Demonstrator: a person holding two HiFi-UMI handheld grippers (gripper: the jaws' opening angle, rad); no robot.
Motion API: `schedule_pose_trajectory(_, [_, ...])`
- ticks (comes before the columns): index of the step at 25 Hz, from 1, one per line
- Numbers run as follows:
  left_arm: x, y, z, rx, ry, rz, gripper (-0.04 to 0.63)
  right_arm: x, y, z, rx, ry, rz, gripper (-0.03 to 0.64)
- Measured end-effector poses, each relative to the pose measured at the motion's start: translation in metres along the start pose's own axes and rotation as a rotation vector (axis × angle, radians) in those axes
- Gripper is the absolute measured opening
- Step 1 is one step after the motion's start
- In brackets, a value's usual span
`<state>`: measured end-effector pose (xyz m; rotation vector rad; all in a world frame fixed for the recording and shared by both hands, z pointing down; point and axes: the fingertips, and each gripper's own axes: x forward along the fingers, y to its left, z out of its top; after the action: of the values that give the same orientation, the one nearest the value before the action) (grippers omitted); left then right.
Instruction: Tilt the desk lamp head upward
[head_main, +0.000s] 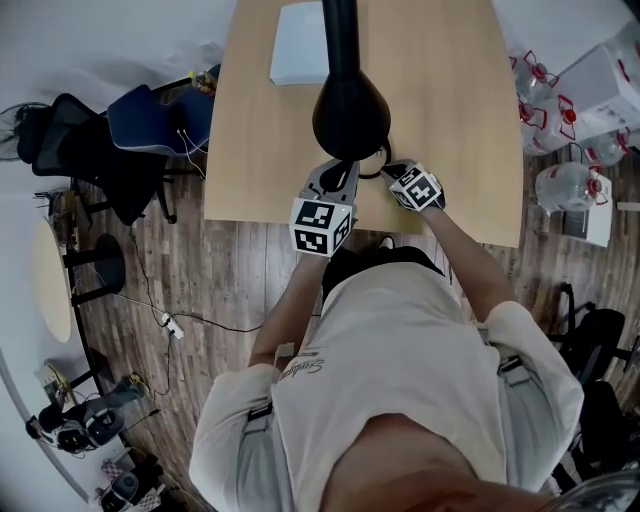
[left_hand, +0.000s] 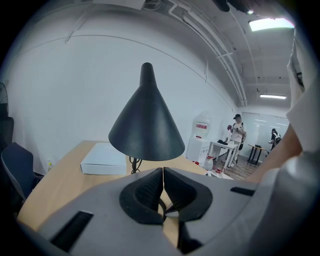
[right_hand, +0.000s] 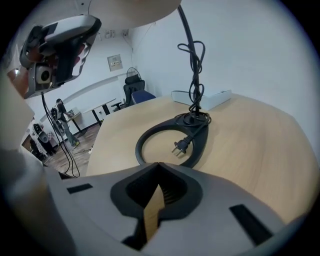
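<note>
Matt lamp head (left_hand: 146, 125), smooth pale wood-grain tabletop (head_main: 450, 120), worn wooden plank floor (head_main: 240, 280), matt white box (head_main: 298, 55)

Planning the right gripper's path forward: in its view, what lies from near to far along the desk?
right gripper → plug → lamp stem → white box

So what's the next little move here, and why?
Probably open the left gripper and ease it up to the rim of the lamp head. The gripper is shut on nothing and sits just short of the black cone, which opens downward. It needs a hold on the cone before it can tilt it.
</note>
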<state>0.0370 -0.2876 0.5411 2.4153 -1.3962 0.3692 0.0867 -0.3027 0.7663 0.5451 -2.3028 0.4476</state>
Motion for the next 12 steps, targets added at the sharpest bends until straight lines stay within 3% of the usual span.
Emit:
schedule_pose_trajectory(8, [-0.0008, 0.0034, 0.0040, -0.013, -0.023, 0.001, 0.017, 0.0061, 0.0001, -0.0024, 0.057, 0.038, 0.020, -0.005])
schedule_pose_trajectory(12, [0.0001, 0.0007, 0.0080, -0.025, -0.052, -0.001, 0.017, 0.0067, 0.0011, -0.0027, 0.016, 0.077, 0.021, -0.005])
